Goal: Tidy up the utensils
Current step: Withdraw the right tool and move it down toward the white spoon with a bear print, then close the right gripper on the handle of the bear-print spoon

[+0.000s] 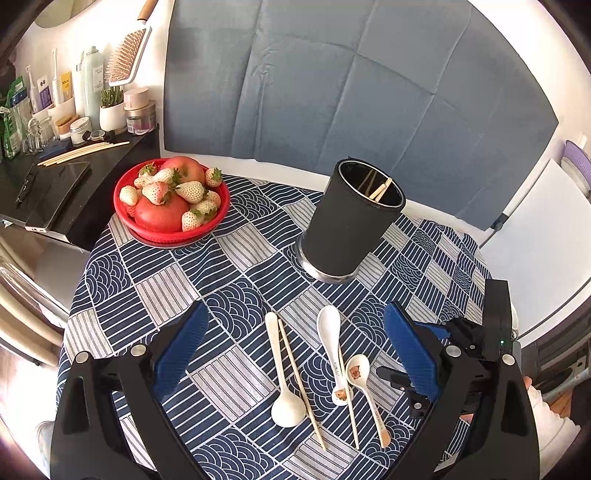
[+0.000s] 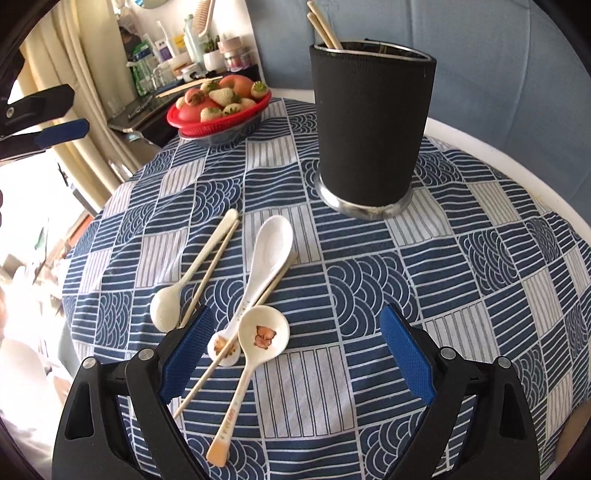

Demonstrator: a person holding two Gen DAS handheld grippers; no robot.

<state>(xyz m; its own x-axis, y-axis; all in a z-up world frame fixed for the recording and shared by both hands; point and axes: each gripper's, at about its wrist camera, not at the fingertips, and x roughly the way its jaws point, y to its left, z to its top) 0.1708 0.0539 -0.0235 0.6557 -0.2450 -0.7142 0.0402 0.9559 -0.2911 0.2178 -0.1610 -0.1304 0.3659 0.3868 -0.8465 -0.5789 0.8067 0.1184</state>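
Three spoons and two loose chopsticks lie on the blue patterned tablecloth (image 1: 236, 280). They are a cream spoon (image 1: 282, 373), a white ceramic spoon (image 1: 330, 332) and a small bear-print spoon (image 2: 264, 334). One chopstick (image 1: 301, 384) lies beside the cream spoon; the other (image 2: 221, 369) runs under the ceramic spoons. A black utensil holder (image 1: 349, 221) stands behind them with chopsticks (image 2: 325, 26) inside. My left gripper (image 1: 295, 350) hovers open over the utensils. My right gripper (image 2: 297, 356) is open too, low over the cloth, with the bear-print spoon's bowl near its left pad, untouched.
A red bowl (image 1: 127, 218) of strawberries and round red fruit sits at the table's back left. Beyond it stands a black shelf (image 1: 74, 192) with bottles, jars and spare chopsticks. A blue cloth (image 1: 351, 74) hangs behind. The round table's white edge (image 2: 517, 166) shows at right.
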